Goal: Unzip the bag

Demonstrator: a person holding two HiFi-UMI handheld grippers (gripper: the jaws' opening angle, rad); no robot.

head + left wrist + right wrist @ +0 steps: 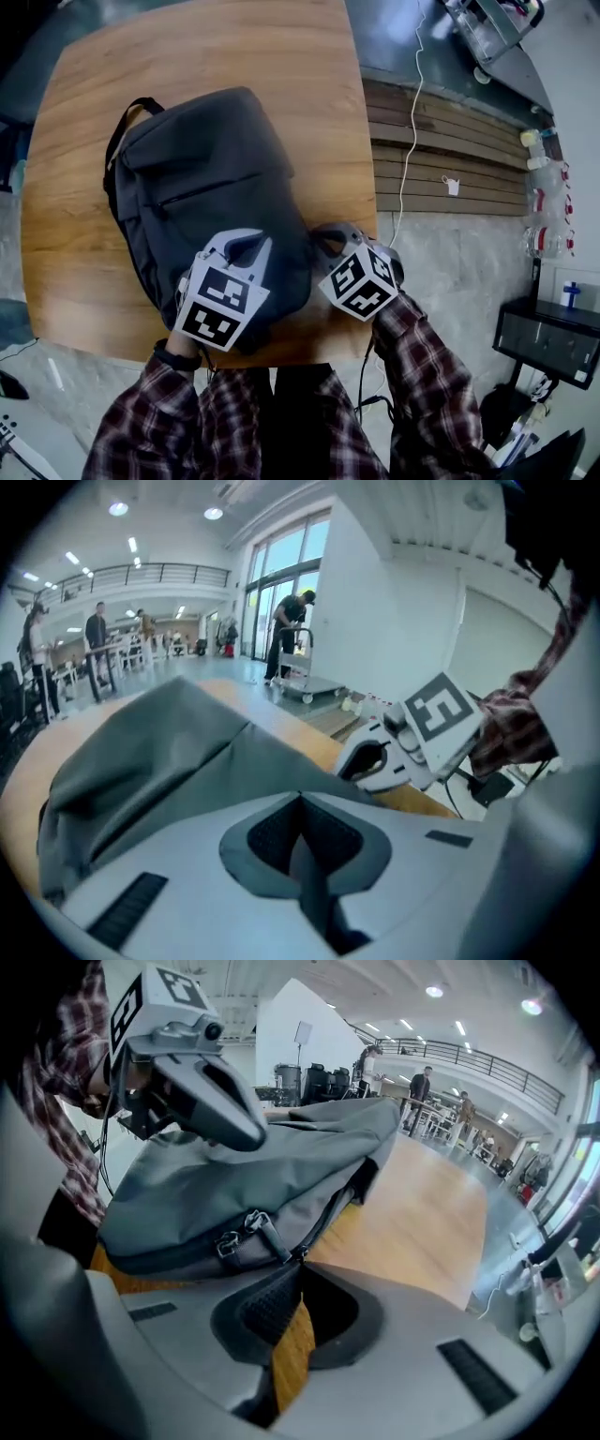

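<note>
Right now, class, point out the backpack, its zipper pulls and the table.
backpack [202,178], head view, on its front panel.
zipper pulls [227,1241], right gripper view, on one pull's metal ring.
table [281,56], head view, on bare wood top.

Cool, even light fell from above in the head view, giving the desk [84,281] a mild sheen toward its far edge and leaving the bag [206,187] dark and low in detail. Both gripper views were brighter, lit by ceiling lamps [117,509] and tall windows [272,564] that washed out to white. Straight lines bowed strongly toward the edges, the gripper views' corners went black, and their near foreground was soft.
</note>
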